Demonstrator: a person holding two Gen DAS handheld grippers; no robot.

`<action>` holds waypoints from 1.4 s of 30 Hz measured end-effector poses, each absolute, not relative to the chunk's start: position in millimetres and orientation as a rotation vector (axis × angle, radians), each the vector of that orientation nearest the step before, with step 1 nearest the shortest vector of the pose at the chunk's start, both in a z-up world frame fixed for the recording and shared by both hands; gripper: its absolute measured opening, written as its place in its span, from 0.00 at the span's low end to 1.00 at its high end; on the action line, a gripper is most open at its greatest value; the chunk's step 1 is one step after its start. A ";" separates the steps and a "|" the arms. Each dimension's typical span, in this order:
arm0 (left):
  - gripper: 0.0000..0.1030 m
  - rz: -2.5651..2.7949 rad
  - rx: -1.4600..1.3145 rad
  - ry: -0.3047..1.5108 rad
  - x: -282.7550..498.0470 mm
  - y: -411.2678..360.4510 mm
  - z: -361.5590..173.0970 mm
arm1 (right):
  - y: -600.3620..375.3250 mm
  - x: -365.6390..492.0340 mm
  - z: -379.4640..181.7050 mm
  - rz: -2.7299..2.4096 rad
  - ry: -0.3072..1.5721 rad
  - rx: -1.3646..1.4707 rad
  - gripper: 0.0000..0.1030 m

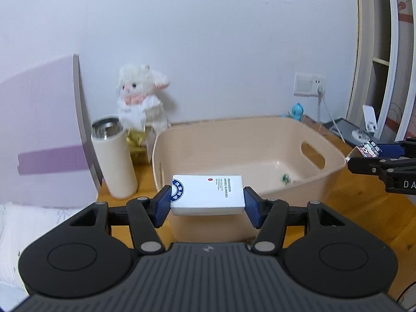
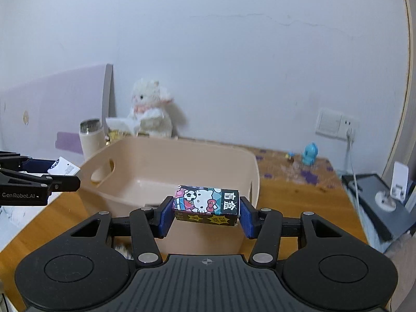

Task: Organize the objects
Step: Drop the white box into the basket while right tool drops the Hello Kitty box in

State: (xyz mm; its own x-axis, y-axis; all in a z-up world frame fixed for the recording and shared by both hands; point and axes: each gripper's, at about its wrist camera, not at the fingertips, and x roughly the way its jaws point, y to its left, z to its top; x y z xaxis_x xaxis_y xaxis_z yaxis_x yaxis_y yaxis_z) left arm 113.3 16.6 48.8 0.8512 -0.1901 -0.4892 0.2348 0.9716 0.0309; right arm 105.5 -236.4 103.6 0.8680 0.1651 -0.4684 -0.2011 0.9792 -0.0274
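- Cardboard is what both hands are dealing with: the left gripper (image 1: 207, 202) is pinching a white box (image 1: 208, 193) by its two short ends, and the right gripper (image 2: 206, 212) is clamping a dark cartoon box (image 2: 206, 205) the same way.
- Both boxes are hanging in the air at the near side of the beige bin (image 1: 260, 130), which is sitting on the wooden table (image 1: 364, 202) and is holding little more than a small green thing (image 1: 285, 177).
- Each box is looking light and thin-walled, so I judge it is likely to dent under a hard squeeze; its glossy faces are probably offering little friction to the blue pads.
- Gripping across the ends, where folded flaps are stiffening the walls, is seeming the safer hold.
- Neither box is sagging or tilting much between the pads, suggesting little weight inside.
- A tumbler (image 1: 114, 156) and a plush toy (image 1: 140, 96) are standing behind the bin, well clear of both hands.
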 end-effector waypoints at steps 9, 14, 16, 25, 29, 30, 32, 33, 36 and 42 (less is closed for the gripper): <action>0.59 -0.217 0.104 0.498 151.7 -2.2 60.5 | -228.5 141.2 118.7 0.189 0.441 -0.097 0.47; 0.59 -0.200 0.117 0.549 185.2 -17.3 47.0 | -219.7 167.4 111.4 0.193 0.466 -0.106 0.47; 0.59 -0.197 0.119 0.587 199.8 -22.0 38.1 | -216.7 179.3 105.2 0.194 0.489 -0.107 0.47; 0.59 -0.171 0.131 0.742 242.9 -33.7 1.1 | -211.0 223.0 65.1 0.192 0.628 -0.106 0.47; 0.59 -0.162 0.119 0.791 250.1 -33.6 -8.9 | -210.1 231.3 47.3 0.184 0.682 -0.111 0.47; 0.59 -0.163 0.111 0.797 251.5 -32.9 -9.7 | -209.9 232.5 43.9 0.178 0.689 -0.114 0.47; 0.60 -0.161 0.108 0.803 251.4 -32.9 -10.8 | -209.2 233.5 39.4 0.172 0.699 -0.115 0.47; 0.63 -0.159 0.111 0.801 250.5 -33.1 -10.5 | -208.3 233.3 37.9 0.173 0.704 -0.112 0.47; 0.72 -0.156 0.116 0.777 244.6 -35.2 -5.2 | -206.5 228.8 39.9 0.172 0.696 -0.111 0.59; 0.82 -0.137 0.128 0.712 224.8 -33.9 15.3 | -210.1 206.6 65.6 0.166 0.626 -0.109 0.75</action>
State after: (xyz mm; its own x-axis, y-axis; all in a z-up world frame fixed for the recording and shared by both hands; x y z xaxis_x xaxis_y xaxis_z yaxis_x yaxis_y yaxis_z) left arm 224.8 -33.9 15.3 0.7486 -0.0816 -0.6580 0.1687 0.9832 0.0699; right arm 206.6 -210.1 65.6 0.7978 0.1216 -0.5906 -0.1873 0.9810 -0.0510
